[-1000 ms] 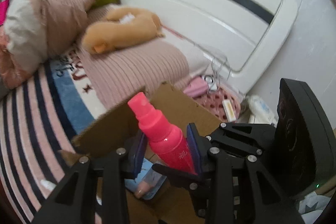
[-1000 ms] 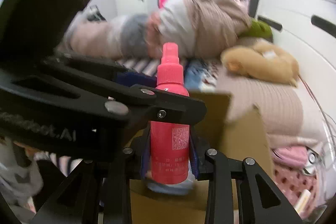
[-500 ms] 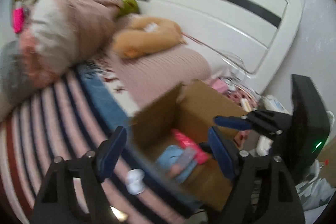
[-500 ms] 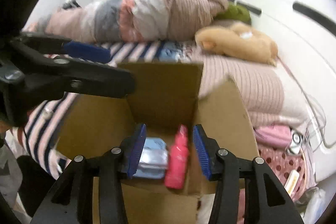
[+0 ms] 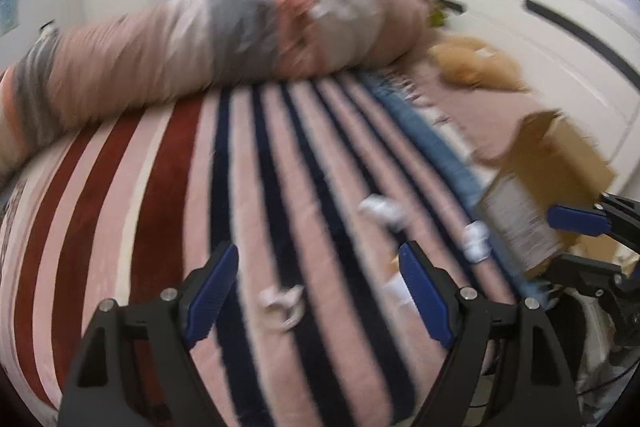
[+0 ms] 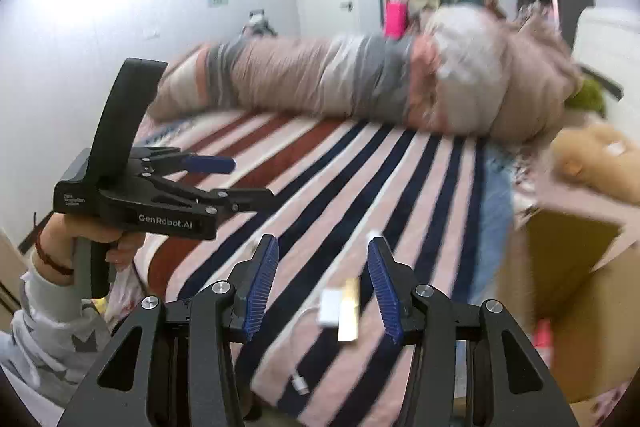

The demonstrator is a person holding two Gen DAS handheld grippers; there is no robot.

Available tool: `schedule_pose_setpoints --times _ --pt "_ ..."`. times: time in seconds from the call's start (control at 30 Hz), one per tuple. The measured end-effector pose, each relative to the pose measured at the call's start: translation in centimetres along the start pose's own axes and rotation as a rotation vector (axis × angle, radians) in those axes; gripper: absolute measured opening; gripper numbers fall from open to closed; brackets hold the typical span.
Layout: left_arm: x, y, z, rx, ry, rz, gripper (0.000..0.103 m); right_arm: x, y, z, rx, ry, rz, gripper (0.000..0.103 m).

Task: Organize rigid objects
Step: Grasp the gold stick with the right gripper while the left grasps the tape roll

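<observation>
My left gripper point(image 5: 316, 291) is open and empty above the striped bed cover point(image 5: 260, 187); small white objects point(image 5: 280, 303) lie between and beyond its fingers. My right gripper point(image 6: 322, 283) is open and empty; a white charger block point(image 6: 330, 307) with a cable and a gold flat item point(image 6: 348, 311) lie on the bed between its fingers. The cardboard box point(image 6: 568, 287) stands at the right, with the pink spray bottle point(image 6: 542, 337) partly visible inside. The box also shows in the left wrist view point(image 5: 548, 163). The left gripper also shows in the right wrist view point(image 6: 224, 179).
A rolled quilt point(image 6: 360, 83) lies across the far side of the bed. An orange plush toy point(image 6: 600, 159) lies at the right by the white headboard point(image 5: 540, 39). The bed's near edge runs under both grippers.
Both grippers swung left, away from the box, to face the striped bed cover. The pink bottle, released earlier, stays in the box. Both grippers stay open.
</observation>
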State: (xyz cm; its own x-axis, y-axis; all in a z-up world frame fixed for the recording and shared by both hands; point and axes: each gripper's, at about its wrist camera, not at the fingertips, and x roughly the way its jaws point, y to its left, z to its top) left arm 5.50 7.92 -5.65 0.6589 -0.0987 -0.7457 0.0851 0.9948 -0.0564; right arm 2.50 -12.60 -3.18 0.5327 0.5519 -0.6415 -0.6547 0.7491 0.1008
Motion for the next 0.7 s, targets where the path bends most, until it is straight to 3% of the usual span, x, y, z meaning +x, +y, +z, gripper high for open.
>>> schedule_pose_setpoints --times 0.17,0.27,0.43,0.5,0.7 --pt "5.2 2.5 -3.1 -0.054 0.13 -0.02 0.078 6.2 -1.5 -3.9 0.042 0.164 -0.072 0.042" --pt "7.1 3.1 -5.0 -0.089 0.191 -0.049 0.062 8.9 -2.7 -5.8 0.03 0.24 -0.104 0.032" --pt "8.3 3.2 -5.9 -0.113 0.177 -0.027 0.058 11.8 -3.0 -7.0 0.025 0.294 -0.106 0.023" --pt "8.5 3.2 -5.9 -0.106 0.167 0.003 0.037 12.4 -3.2 -6.7 0.038 0.3 -0.08 0.014" --pt "7.4 3.2 -6.3 -0.083 0.17 -0.016 0.038 10.8 -3.0 -6.8 0.06 0.325 -0.136 0.014"
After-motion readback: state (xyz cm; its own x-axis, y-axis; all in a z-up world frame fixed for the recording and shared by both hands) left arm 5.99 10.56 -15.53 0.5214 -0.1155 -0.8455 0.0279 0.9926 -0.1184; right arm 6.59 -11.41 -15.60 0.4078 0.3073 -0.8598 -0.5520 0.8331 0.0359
